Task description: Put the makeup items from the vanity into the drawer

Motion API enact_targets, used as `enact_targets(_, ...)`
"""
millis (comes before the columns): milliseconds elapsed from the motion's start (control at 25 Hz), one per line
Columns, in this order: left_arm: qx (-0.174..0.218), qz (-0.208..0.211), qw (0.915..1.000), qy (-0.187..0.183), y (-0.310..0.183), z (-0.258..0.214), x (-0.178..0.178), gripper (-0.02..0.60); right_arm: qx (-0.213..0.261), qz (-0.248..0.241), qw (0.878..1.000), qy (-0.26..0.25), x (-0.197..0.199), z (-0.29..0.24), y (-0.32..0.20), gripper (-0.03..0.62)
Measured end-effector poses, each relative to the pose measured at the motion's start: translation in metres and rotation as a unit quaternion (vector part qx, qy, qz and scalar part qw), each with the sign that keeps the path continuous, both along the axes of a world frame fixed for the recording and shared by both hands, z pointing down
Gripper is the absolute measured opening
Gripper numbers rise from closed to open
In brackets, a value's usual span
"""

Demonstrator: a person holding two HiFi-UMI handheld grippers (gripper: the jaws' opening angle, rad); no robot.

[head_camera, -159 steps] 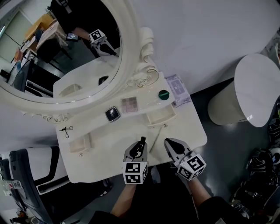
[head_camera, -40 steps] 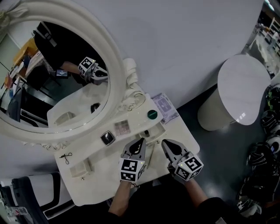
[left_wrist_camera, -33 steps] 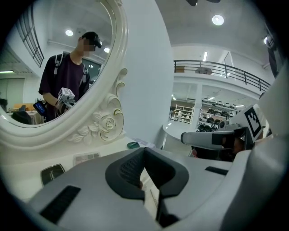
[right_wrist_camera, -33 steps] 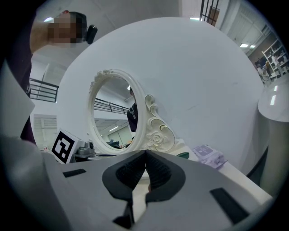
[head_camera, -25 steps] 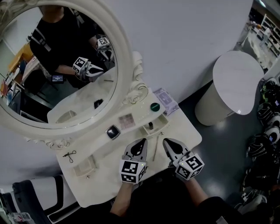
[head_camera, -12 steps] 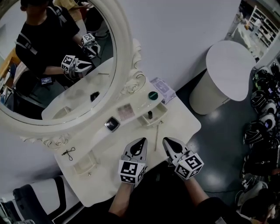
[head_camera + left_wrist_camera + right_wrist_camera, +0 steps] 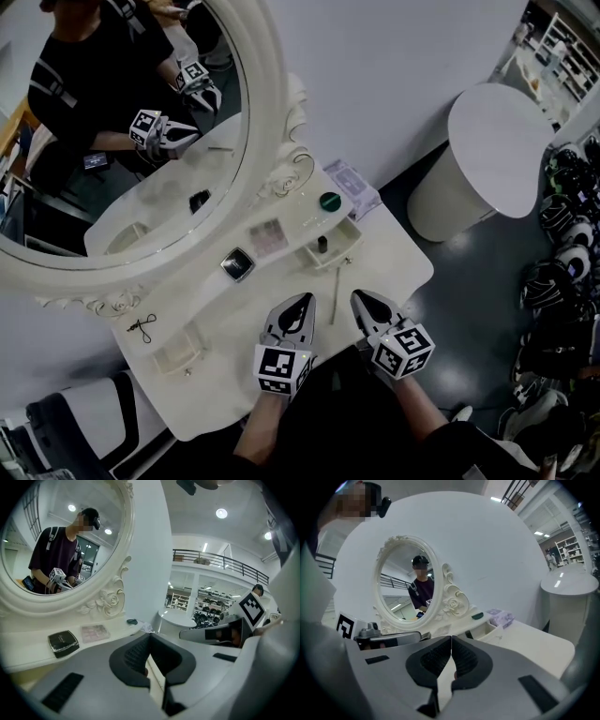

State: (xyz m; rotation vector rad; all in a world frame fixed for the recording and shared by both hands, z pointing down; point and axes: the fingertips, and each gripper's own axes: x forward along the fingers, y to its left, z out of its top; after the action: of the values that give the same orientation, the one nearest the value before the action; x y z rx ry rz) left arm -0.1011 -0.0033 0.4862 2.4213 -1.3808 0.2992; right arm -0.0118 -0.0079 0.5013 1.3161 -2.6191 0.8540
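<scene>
White vanity table [image 7: 380, 274], drawer [image 7: 333, 258] open; left tongs [image 7: 302, 300], right tongs [image 7: 360, 298] closed, empty; approach step, next likely opening over black compact [image 7: 238, 264].

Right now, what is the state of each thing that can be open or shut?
left claw: shut, empty
right claw: shut, empty
right drawer: open, small dark item inside
left drawer: open
black compact: closed
</scene>
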Motion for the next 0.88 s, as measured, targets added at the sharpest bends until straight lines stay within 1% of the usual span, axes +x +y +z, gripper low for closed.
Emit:
enact_targets(160, 0.011, 0.003, 0.9999, -0.011, -0.005, 0.01, 0.004, 0.015, -0.059, 0.018, 0.998, 0.023, 0.001, 0.035, -0.008, 0.025)
enact_targets(240, 0.007, 0.011, 0.9998, -0.015, -0.005, 0.02, 0.008, 0.015, -0.087, 0.021, 0.995, 0.035, -0.002, 0.054, -0.01, 0.025)
enact_targets(320, 0.001, 0.014, 0.9998, -0.017, -0.005, 0.03, 0.01, 0.015, -0.114, 0.018, 0.993, 0.036, -0.007, 0.072, -0.01, 0.025)
enact_targets(440, -0.006, 0.015, 0.9997, -0.016, -0.006, 0.044, 0.01, 0.014, -0.144, 0.022, 0.988, 0.052, -0.012, 0.095, -0.013, 0.026)
enact_targets(520, -0.011, 0.015, 0.9997, -0.013, -0.007, 0.052, 0.009, 0.015, -0.162, 0.029, 0.983, 0.075, -0.012, 0.11, -0.017, 0.039)
enact_targets(600, -0.017, 0.014, 0.9997, -0.008, -0.007, 0.059, 0.007, 0.015, -0.187, 0.035, 0.977, 0.099, -0.013, 0.125, -0.018, 0.091)
enact_targets(680, -0.022, 0.012, 0.9997, -0.003, -0.007, 0.064, 0.005, 0.015, -0.205, 0.039, 0.969, 0.13, -0.013, 0.137, -0.018, 0.107)
enact_targets(800, -0.027, 0.012, 0.9996, 0.001, -0.009, 0.07, 0.003, 0.014, -0.211, 0.037, 0.96, 0.183, -0.016, 0.149, -0.018, 0.118)
enact_targets(880, -0.028, 0.014, 0.9995, 0.001, -0.01, 0.072, 0.0, 0.015, -0.21, 0.031, 0.955, 0.208, -0.019, 0.153, -0.018, 0.124)
